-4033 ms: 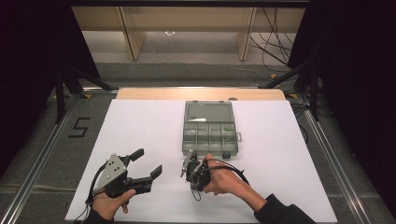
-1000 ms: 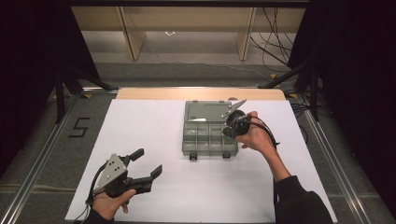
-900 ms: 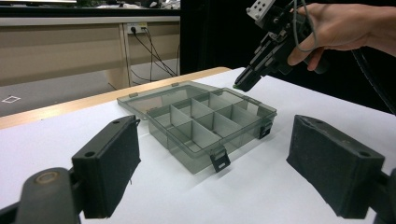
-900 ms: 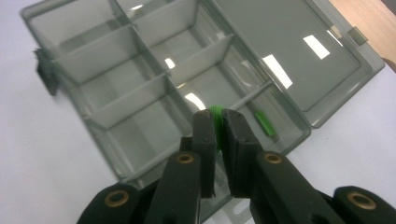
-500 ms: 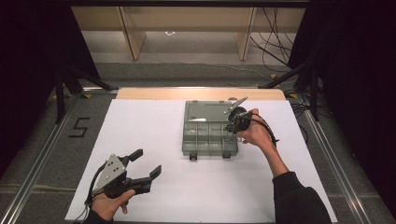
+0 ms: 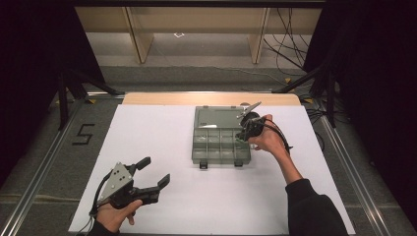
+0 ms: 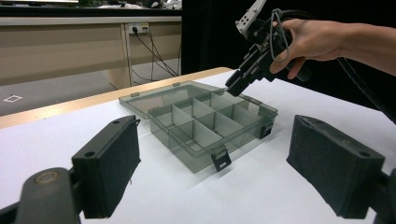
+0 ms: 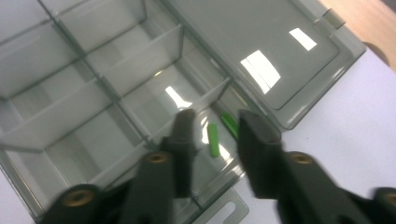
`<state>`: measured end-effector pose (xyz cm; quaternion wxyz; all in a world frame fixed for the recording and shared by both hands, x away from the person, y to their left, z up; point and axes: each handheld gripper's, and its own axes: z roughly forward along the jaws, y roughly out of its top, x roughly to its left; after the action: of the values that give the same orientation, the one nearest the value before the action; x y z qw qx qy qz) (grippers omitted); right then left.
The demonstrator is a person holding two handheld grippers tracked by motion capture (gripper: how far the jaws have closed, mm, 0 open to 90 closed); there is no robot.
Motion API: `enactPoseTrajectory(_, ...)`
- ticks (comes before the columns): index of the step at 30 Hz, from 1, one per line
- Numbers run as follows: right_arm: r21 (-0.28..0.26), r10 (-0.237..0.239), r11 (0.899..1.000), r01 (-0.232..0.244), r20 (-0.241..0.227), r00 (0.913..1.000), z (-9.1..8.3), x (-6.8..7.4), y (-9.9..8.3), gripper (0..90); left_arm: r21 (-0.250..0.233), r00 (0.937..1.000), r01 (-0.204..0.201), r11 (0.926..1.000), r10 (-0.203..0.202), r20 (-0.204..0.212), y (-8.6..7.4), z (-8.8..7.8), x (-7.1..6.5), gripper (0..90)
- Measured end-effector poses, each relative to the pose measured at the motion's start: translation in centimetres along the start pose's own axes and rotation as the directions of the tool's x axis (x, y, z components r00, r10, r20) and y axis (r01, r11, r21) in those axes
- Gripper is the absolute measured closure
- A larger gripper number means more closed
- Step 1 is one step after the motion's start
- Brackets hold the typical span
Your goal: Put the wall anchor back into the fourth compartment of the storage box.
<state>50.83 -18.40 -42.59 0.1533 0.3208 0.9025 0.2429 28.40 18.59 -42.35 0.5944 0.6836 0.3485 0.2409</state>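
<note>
A clear grey compartment box lies with its lid flat behind it on the white table. My right gripper hangs over the box's right far compartment, tilted down. Its jaws have just been opening and stand apart. Between them, lower down, a small green piece lies loose on the compartment floor, and neither pad touches it. The right gripper also shows in the left gripper view, above the box. My left gripper rests near the front left, wide open with nothing in it.
The white sheet covers the table, with a wooden edge at the back. Metal rails run along both sides, and a "5" mark is on the left. Cables lie on the floor beyond.
The right hand went from the table's front, before the box, to the box's right far corner, then sank a little toward it. The left gripper kept still.
</note>
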Motion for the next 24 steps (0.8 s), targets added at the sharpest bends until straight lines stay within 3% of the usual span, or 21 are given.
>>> enactPoseTrajectory(3, -0.044, 0.021, 0.999, -0.021, 0.0, 0.9998, -0.6, 0.1, 0.2, 51.4, 0.0, 1.0, 0.0, 1.0, 0.0, 0.0, 0.0, 0.0, 0.0, 15.9)
enactPoseTrajectory(5, -0.055, 0.036, 0.998, -0.036, 0.001, 0.9993, -0.8, 0.2, 0.3, 49.1, 0.001, 1.0, -0.001, 1.0, 0.001, 0.0, 0.0, 0.0, 0.0, 15.9)
enactPoseTrajectory(6, -0.096, 0.029, 0.995, -0.028, 0.012, 0.9995, -1.1, 0.3, 0.3, 45.1, 0.001, 1.0, -0.001, 1.0, 0.001, 0.0, 0.0, 0.0, 0.0, 15.9)
enactPoseTrajectory(9, -0.094, 0.059, 0.994, -0.059, -0.008, 0.9982, -1.6, 0.6, 0.4, 41.2, 0.0, 1.0, 0.0, 1.0, 0.0, 0.0, 0.0, 0.0, 0.0, 15.9)
enactPoseTrajectory(13, -0.139, 0.059, 0.989, -0.058, 0.004, 0.9982, -2.5, 1.5, 0.3, 37.0, 0.0, 1.0, 0.001, 1.0, -0.001, -0.001, 0.0, 0.0, 0.0, 15.9)
enactPoseTrajectory(16, -0.153, 0.054, 0.987, -0.057, -0.021, 0.9983, -3.3, 2.0, 0.1, 36.8, 0.0, 1.0, 0.0, 1.0, 0.0, 0.0, 0.0, 0.0, 0.0, 15.9)
enactPoseTrajectory(19, -0.195, 0.053, 0.979, -0.055, -0.015, 0.9985, -3.8, 2.4, -0.1, 36.8, -0.009, 1.0, 0.001, 1.0, -0.001, 0.006, 0.0, 0.1, 0.0, 15.9)
enactPoseTrajectory(20, -0.227, 0.066, 0.971, -0.073, -0.039, 0.9971, -4.5, 2.8, -0.1, 36.8, 0.002, 1.0, 0.0, 1.0, 0.0, 0.0, 0.0, 0.0, 0.0, 15.9)
enactPoseTrajectory(21, -0.227, 0.066, 0.971, -0.073, -0.039, 0.9971, -4.5, 2.8, -0.1, 36.8, 0.002, 1.0, -0.001, 1.0, 0.001, 0.001, 0.0, 0.0, 0.0, 15.9)
enactPoseTrajectory(22, -0.275, 0.067, 0.959, -0.073, -0.03, 0.9973, -5.0, 3.4, -0.3, 36.1, 0.002, 1.0, -0.001, 1.0, 0.001, 0.0, 0.0, 0.0, 0.0, 15.9)
enactPoseTrajectory(24, -0.288, 0.067, 0.955, -0.076, -0.042, 0.9969, -5.3, 3.6, -0.4, 35.7, 0.001, 1.0, 0.0, 1.0, 0.0, 0.0, 0.0, 0.0, 0.0, 15.9)
